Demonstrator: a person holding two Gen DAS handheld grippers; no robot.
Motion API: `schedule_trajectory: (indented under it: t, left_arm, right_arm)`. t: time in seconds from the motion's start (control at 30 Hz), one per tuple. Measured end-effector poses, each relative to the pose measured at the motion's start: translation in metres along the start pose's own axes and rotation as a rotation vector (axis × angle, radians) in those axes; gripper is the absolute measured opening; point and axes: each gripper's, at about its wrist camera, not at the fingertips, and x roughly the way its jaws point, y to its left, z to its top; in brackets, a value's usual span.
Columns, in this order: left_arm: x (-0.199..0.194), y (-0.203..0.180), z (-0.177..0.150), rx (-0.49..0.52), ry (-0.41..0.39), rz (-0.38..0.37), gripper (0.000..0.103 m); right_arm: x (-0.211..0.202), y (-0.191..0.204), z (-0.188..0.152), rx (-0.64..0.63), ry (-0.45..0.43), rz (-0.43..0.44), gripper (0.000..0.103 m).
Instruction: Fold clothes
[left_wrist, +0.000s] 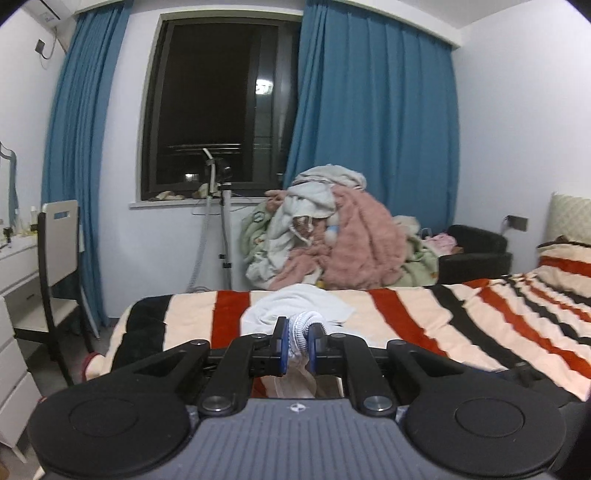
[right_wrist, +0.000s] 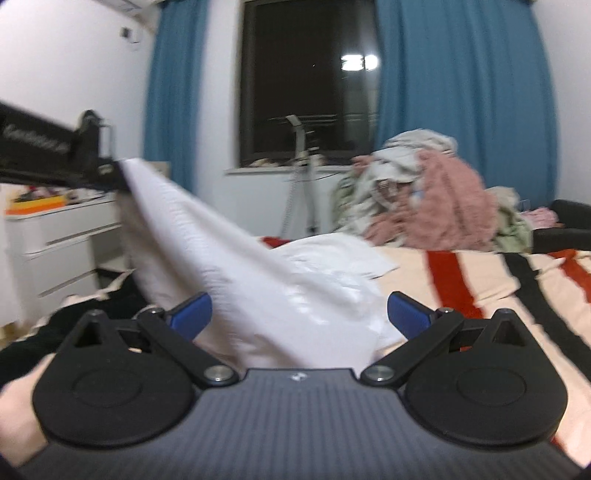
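Observation:
A white garment (left_wrist: 295, 302) lies crumpled on the striped bed (left_wrist: 443, 317). My left gripper (left_wrist: 298, 334) is shut on a bunched edge of it, which has a bluish trim. In the right wrist view the same white garment (right_wrist: 229, 251) stretches up and to the left from the bed (right_wrist: 480, 280) to the left gripper (right_wrist: 107, 170), which holds it lifted. My right gripper (right_wrist: 298, 306) is open, its blue fingers (right_wrist: 192, 312) spread wide. The cloth lies between them and neither finger presses on it. The picture is blurred by motion.
A big pile of clothes and pink blankets (left_wrist: 332, 229) rises beyond the bed's far edge. A black armchair (left_wrist: 476, 251) stands to its right, a stand with a hose (left_wrist: 225, 229) under the window. A chair (left_wrist: 55, 236) and white drawers (right_wrist: 62, 243) line the left side.

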Motion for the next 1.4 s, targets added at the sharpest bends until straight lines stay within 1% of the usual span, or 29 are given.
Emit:
schedule_trajectory:
  t: [0.13,0.23,0.3,0.37,0.43,0.5,0.57,0.67,0.73,0.77,0.83,0.87,0.9,1.0,1.07,1.13,1.2,1.23,1.3,1.33,1.4]
  left_arm:
    - [-0.006,0.01,-0.015,-0.026,0.008,-0.006,0.011]
    - [0.003,0.02,-0.028,-0.068,0.034,0.009,0.011]
    - [0.016,0.028,-0.035,-0.084,0.059,0.02,0.011]
    - [0.026,0.031,-0.042,-0.083,0.086,0.024,0.011]
    - [0.036,0.028,-0.048,-0.06,0.107,0.018,0.011]
    - [0.043,0.021,-0.051,-0.022,0.111,0.005,0.011]
    - [0.047,0.014,-0.055,-0.001,0.105,0.002,0.01]
    - [0.049,0.009,-0.055,0.007,0.079,0.02,0.009]
    - [0.046,0.012,-0.053,-0.019,0.065,0.026,0.009]
    - [0.044,0.014,-0.051,-0.035,0.06,0.029,0.009]
    - [0.041,0.018,-0.048,-0.068,0.053,0.026,0.009]
    - [0.038,0.019,-0.047,-0.079,0.045,0.024,0.009]
    - [0.035,0.021,-0.047,-0.087,0.037,0.02,0.009]
    - [0.025,0.018,-0.042,-0.089,-0.005,0.004,0.008]
    - [0.017,0.016,-0.039,-0.085,-0.041,0.01,0.008]
    - [0.009,0.019,-0.036,-0.103,-0.073,0.025,0.008]
    - [0.005,0.026,-0.034,-0.141,-0.082,0.024,0.008]
    - [0.005,0.027,-0.033,-0.148,-0.077,0.027,0.008]
    - [0.007,0.031,-0.032,-0.16,-0.056,0.027,0.008]
    - [0.011,0.031,-0.035,-0.157,-0.027,0.025,0.008]
    - [0.02,0.029,-0.043,-0.143,0.034,0.034,0.008]
  right_arm:
    - [0.016,0.028,-0.01,-0.052,0.04,0.028,0.103]
    - [0.033,0.028,-0.016,-0.036,0.049,0.008,0.103]
    - [0.037,0.017,-0.016,0.012,0.035,-0.022,0.103]
    - [0.041,-0.002,-0.012,0.1,0.025,-0.057,0.103]
    - [0.042,-0.021,-0.008,0.197,0.028,-0.082,0.103]
    - [0.046,-0.039,-0.005,0.273,0.046,-0.086,0.103]
    - [0.052,-0.048,-0.008,0.29,0.099,-0.111,0.103]
    - [0.063,-0.059,-0.016,0.283,0.215,-0.159,0.103]
    - [0.069,-0.067,-0.022,0.301,0.295,-0.178,0.103]
    - [0.069,-0.072,-0.025,0.332,0.321,-0.171,0.103]
    - [0.063,-0.081,-0.026,0.402,0.347,-0.153,0.103]
    - [0.057,-0.084,-0.025,0.426,0.345,-0.158,0.103]
    - [0.051,-0.086,-0.021,0.421,0.326,-0.174,0.103]
    - [0.034,-0.09,-0.006,0.361,0.243,-0.242,0.103]
    - [0.018,-0.085,0.008,0.274,0.15,-0.33,0.103]
    - [0.002,-0.078,0.022,0.177,0.049,-0.425,0.103]
    - [-0.005,-0.077,0.025,0.117,0.013,-0.466,0.103]
    - [-0.004,-0.08,0.023,0.121,0.03,-0.462,0.103]
    - [0.005,-0.091,0.013,0.178,0.126,-0.457,0.103]
    - [0.009,-0.094,0.007,0.196,0.163,-0.46,0.103]
    - [0.014,-0.095,0.003,0.191,0.185,-0.481,0.103]
